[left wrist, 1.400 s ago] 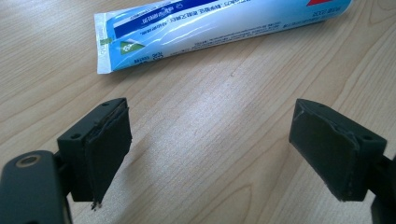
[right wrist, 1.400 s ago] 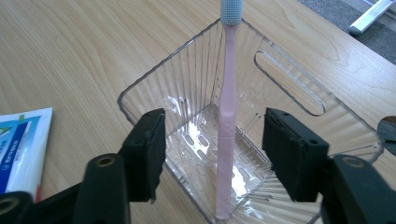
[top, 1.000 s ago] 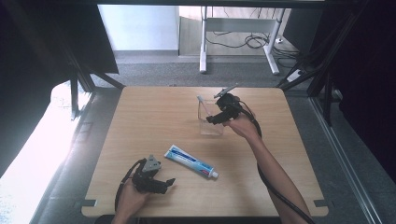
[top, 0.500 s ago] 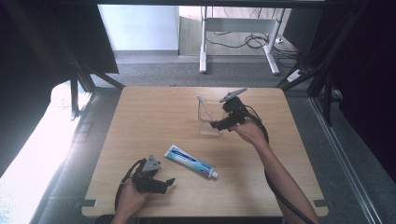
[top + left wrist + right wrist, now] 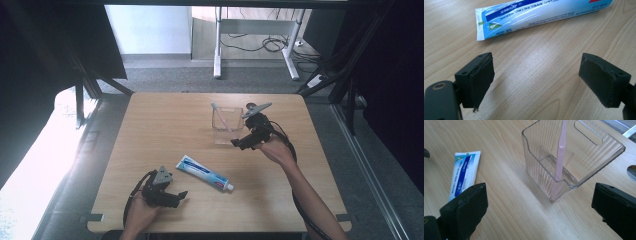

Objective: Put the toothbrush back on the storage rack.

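Observation:
A clear ribbed plastic container (image 5: 226, 131) (image 5: 584, 152) stands upright on the wooden table (image 5: 150, 130), past its middle. A pink toothbrush (image 5: 220, 115) (image 5: 560, 157) leans inside it, head sticking out above the rim. My right gripper (image 5: 241, 144) (image 5: 539, 212) hovers just right of and nearer than the container. Its jaws have just been opening and stand open, with nothing between them. A blue-and-white toothpaste tube (image 5: 202, 173) (image 5: 536, 15) (image 5: 464, 175) lies flat near the table's middle. My left gripper (image 5: 179, 196) (image 5: 549, 82) rests open at the near edge, with bare wood between its pads and the tube's crimped end just ahead.
Beyond the table's far edge is a grey floor with a white desk frame (image 5: 250, 45) and cables. Dark frame legs (image 5: 85, 85) stand off the table's left and right sides. A metal object (image 5: 631, 171) shows at the right border of the right gripper view.
My right gripper has drawn back from over the container, to the right and nearer the person, with its jaws wider apart. The toothbrush stays leaning in the container. The left gripper has kept still.

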`<state>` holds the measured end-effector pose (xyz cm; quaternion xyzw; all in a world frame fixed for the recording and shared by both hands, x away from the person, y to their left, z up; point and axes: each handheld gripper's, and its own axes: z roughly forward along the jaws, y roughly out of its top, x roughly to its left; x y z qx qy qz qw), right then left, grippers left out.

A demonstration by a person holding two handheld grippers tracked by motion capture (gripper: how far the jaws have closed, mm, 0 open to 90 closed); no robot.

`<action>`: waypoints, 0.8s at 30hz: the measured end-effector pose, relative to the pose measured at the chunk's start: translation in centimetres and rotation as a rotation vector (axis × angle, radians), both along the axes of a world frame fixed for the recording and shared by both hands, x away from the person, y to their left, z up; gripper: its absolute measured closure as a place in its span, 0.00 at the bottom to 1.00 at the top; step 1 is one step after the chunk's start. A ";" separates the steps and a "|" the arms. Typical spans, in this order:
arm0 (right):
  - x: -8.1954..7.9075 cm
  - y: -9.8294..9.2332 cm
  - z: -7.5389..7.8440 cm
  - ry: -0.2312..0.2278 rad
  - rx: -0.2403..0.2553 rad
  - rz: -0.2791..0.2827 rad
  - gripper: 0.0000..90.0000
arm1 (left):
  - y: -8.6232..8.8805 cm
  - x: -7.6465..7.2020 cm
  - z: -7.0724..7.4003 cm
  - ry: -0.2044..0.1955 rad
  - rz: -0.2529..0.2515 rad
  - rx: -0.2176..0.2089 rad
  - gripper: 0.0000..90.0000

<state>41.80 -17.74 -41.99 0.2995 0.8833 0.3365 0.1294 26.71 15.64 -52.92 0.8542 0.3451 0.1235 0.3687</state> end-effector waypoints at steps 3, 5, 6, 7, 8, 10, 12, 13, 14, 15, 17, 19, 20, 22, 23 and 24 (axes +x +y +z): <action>-0.6 -0.3 -0.2 -0.007 0.006 0.002 0.01 | 0.0 0.0 0.0 -0.001 0.001 -0.006 0.15; -1.0 -0.5 -0.4 -0.013 0.001 0.003 0.01 | 0.0 0.0 0.1 -0.001 0.005 -0.008 0.15; -1.3 -0.6 -0.5 -0.014 0.000 0.003 0.01 | -0.1 0.0 0.1 0.000 0.006 -0.008 0.14; -1.5 -0.8 -0.6 -0.017 -0.001 0.006 0.01 | -0.1 0.0 0.1 0.000 0.007 -0.009 0.15; -1.7 -0.9 -0.6 -0.016 0.001 0.005 0.01 | 0.0 0.0 0.1 0.002 0.007 -0.011 0.14; -2.1 -1.2 -0.8 -0.018 0.003 0.005 0.01 | 0.0 0.0 0.1 0.003 0.008 -0.013 0.14; -2.5 -1.5 -1.0 -0.020 0.004 0.003 0.01 | 0.0 0.0 0.1 0.002 0.009 -0.012 0.15; -2.7 -1.6 -1.1 -0.018 0.005 0.002 0.01 | 0.0 0.0 0.1 0.002 0.010 -0.011 0.15; -2.9 -1.7 -1.2 -0.020 0.005 0.001 0.01 | -0.1 0.0 0.1 0.002 0.009 -0.012 0.15; -3.1 -1.8 -1.2 -0.019 0.006 0.001 0.01 | -0.1 0.0 0.1 0.001 0.008 -0.010 0.15; -3.4 -2.0 -1.4 -0.021 0.005 0.003 0.01 | -0.1 0.0 0.1 -0.001 0.007 -0.002 0.15; -3.8 -2.3 -1.4 -0.025 0.009 0.002 0.01 | -0.1 0.0 0.1 -0.003 0.006 0.002 0.15; -3.9 -2.4 -1.5 -0.025 0.012 0.000 0.01 | -0.1 0.0 0.1 -0.007 0.005 0.005 0.15; -4.4 -2.7 -1.4 -0.032 0.017 -0.002 0.01 | -0.1 0.0 0.1 -0.011 0.006 0.005 0.15; -4.6 -2.8 -1.5 -0.037 0.020 -0.002 0.01 | -0.1 0.0 0.1 -0.012 0.006 0.003 0.15; -4.7 -2.9 -1.5 -0.037 0.020 -0.002 0.01 | -0.1 0.0 0.2 -0.010 0.006 -0.002 0.15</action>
